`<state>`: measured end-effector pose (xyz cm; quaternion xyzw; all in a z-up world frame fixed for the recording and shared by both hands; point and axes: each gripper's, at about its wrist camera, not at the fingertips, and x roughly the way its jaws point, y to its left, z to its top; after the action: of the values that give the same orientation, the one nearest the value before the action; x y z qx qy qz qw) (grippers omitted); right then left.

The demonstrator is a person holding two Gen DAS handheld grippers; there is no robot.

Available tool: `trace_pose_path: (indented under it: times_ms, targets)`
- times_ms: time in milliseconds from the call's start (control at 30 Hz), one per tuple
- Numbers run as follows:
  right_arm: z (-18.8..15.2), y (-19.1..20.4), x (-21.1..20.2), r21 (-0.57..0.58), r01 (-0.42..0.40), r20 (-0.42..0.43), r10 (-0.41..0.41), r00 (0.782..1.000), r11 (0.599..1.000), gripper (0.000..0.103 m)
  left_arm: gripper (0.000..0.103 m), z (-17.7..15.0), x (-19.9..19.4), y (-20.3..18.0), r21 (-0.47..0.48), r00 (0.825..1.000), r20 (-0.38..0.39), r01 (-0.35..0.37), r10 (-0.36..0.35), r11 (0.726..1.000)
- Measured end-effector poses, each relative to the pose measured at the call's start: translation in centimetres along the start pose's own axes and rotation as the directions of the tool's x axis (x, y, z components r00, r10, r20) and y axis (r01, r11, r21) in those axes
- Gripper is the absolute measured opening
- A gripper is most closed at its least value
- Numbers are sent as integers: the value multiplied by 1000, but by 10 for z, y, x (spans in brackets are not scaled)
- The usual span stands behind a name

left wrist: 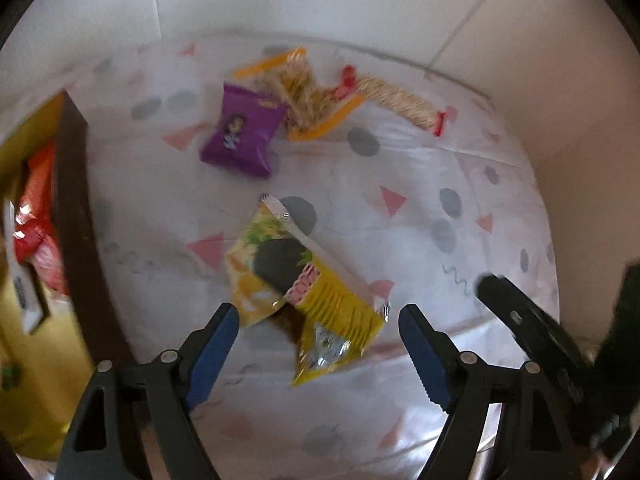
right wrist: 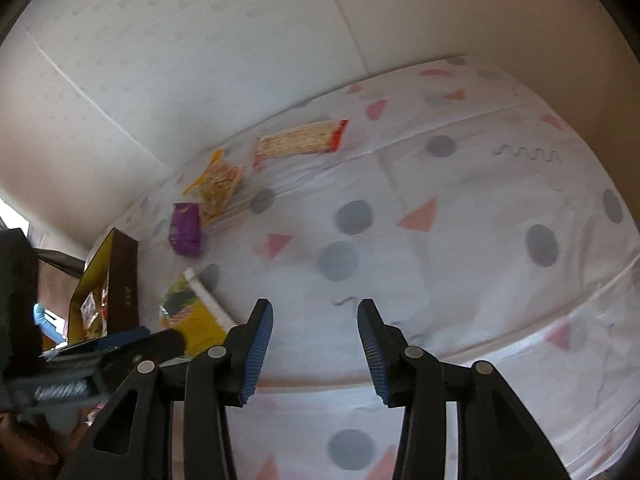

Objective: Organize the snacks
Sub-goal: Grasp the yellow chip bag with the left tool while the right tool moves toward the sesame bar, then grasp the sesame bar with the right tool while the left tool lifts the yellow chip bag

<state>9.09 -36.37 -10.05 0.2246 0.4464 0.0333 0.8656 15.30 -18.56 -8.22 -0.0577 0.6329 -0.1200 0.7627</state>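
A yellow snack packet (left wrist: 320, 296) lies on the patterned cloth (left wrist: 420, 168), its near end between the fingers of my left gripper (left wrist: 319, 314). That gripper is open and its blue pads stand clear of the packet. Farther back lie a purple packet (left wrist: 240, 136), an orange-edged clear packet (left wrist: 304, 92) and a long cracker packet with red ends (left wrist: 400, 104). My right gripper (right wrist: 316, 308) is open over bare cloth with nothing between its fingers. From there the yellow packet (right wrist: 192, 312) is at lower left, with the purple packet (right wrist: 186, 228) beyond it.
A dark-walled box (left wrist: 76, 220) with a yellow inside holds red packets (left wrist: 36, 220) at the left edge; it shows in the right wrist view too (right wrist: 122, 280). A white wall (right wrist: 200, 60) backs the table. The cloth's right edge (left wrist: 548, 240) drops off.
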Motion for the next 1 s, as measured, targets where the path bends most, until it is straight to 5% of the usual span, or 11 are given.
trace_pose_path:
  times_ms: [133,233,300,567,767,1000]
  targets:
    - [9,-11,-3,-17,-2,1,2,1000,1000,45,77,9,15,0,-53,998,12,-60,61,997]
    - [20,-14,-2,-50,-9,2,9,1000,999,45,56,7,18,-11,77,985,76,-158,152,984]
    - [31,-13,0,-77,-11,3,11,1000,997,45,52,4,19,-14,139,979,110,-188,173,972]
    - [97,24,43,-350,-15,-39,1,999,937,45,51,-18,15,-7,169,966,192,-204,171,964]
    - [150,57,89,-508,-7,-64,-30,997,861,45,55,-15,18,8,79,976,180,-143,127,987]
    - [151,69,134,-625,-10,-142,-102,985,780,46,58,-20,18,12,76,975,189,-137,121,988]
